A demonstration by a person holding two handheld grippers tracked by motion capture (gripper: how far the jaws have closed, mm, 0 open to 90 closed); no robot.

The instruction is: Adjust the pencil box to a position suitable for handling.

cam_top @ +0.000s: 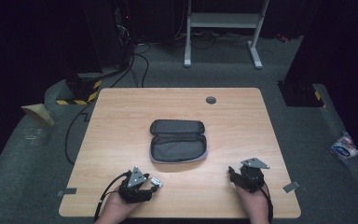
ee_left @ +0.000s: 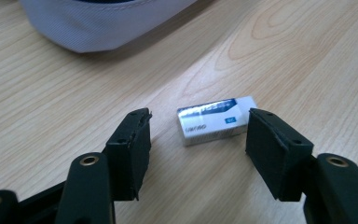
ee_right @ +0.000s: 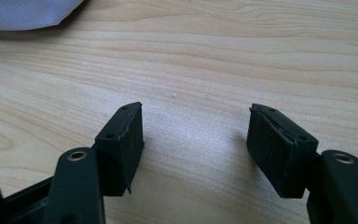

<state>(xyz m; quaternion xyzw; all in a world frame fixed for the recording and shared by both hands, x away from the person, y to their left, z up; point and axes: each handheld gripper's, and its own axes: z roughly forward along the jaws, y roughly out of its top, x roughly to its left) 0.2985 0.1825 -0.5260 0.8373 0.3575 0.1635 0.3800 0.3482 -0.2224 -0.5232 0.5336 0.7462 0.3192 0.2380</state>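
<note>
The left gripper point(ee_left: 198, 133) has open jaws around a small eraser point(ee_left: 216, 120) lying on the surface point(ee_left: 307, 60), and the right gripper point(ee_right: 196, 135) is open on nothing.

Table point(ee_left: 307, 56): pale wood-grain top, smooth, low sheen. Eraser point(ee_left: 214, 122), centre of frame: white block in a glossy printed paper sleeve, blue and white. Pouch point(ee_left: 98, 23), upper left: finely woven grey cloth, matt. Left gripper point(ee_left: 198, 140) pads point(ee_left: 272, 149): black, matt, rough edges; brass-coloured metal eyelets behind
</note>
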